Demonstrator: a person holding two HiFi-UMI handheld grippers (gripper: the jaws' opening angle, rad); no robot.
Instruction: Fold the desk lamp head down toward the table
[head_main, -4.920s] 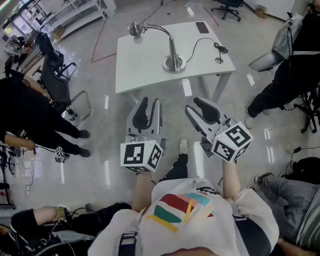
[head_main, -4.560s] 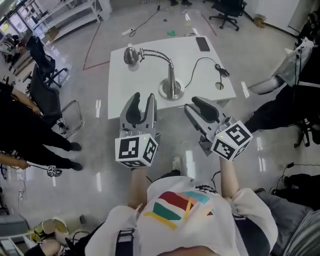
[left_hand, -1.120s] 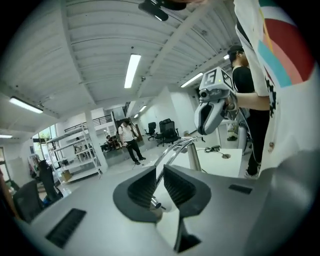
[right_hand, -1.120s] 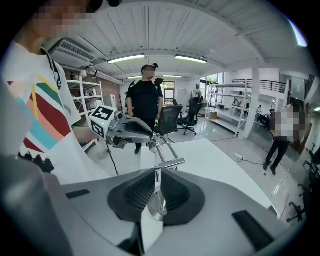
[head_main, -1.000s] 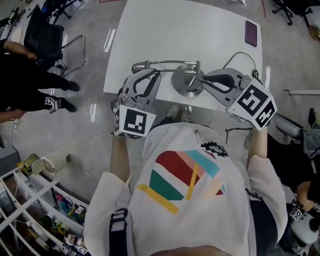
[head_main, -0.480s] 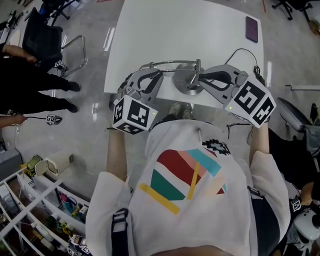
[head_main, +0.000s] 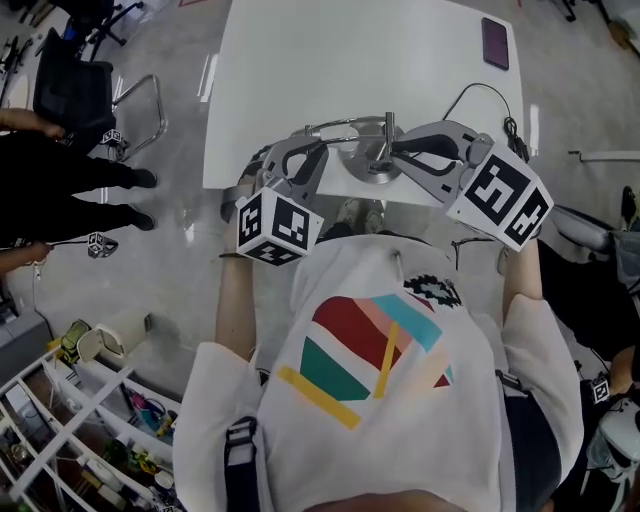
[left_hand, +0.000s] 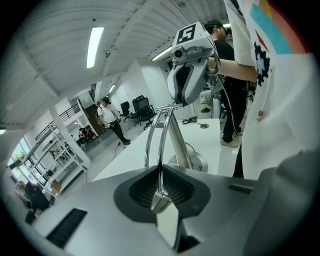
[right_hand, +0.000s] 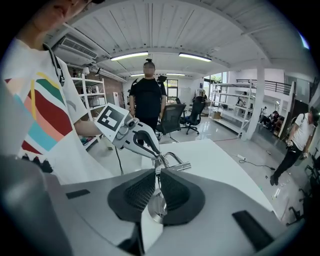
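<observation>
The chrome desk lamp (head_main: 357, 165) stands at the near edge of the smooth white table (head_main: 340, 60). Its round polished base sits right in front of the person, and its thin tubular neck curves away toward their left. The left gripper (head_main: 303, 150), grey plastic with ribbed black pads, is clamped on that slim neck. The right gripper (head_main: 397, 152) is pinched tight on the upright stem above the base. A flat dark phone (head_main: 494, 43) lies near the far right corner.
</observation>
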